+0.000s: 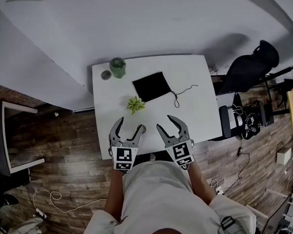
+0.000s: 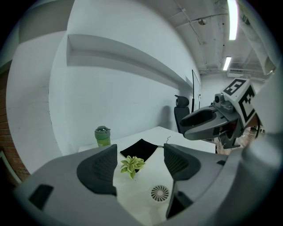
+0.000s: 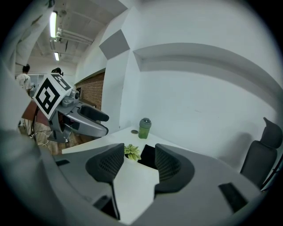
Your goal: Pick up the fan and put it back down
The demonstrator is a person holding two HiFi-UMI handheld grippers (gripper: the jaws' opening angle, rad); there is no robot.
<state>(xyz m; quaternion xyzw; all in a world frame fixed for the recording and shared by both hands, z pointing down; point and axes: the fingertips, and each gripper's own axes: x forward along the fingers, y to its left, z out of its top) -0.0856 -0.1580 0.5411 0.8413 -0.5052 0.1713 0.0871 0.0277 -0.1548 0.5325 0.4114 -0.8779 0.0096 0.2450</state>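
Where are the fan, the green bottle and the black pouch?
fan (image 2: 160, 193), left gripper view, centre of its round grille.
green bottle (image 2: 102, 139), left gripper view, its body.
black pouch (image 1: 151, 86), head view, middle of the cloth.

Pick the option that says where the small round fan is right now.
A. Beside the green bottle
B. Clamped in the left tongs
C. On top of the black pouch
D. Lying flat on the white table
D: the fan lies flat on the table, seen through the gap of the left tongs, whose jaws stand apart and touch nothing.
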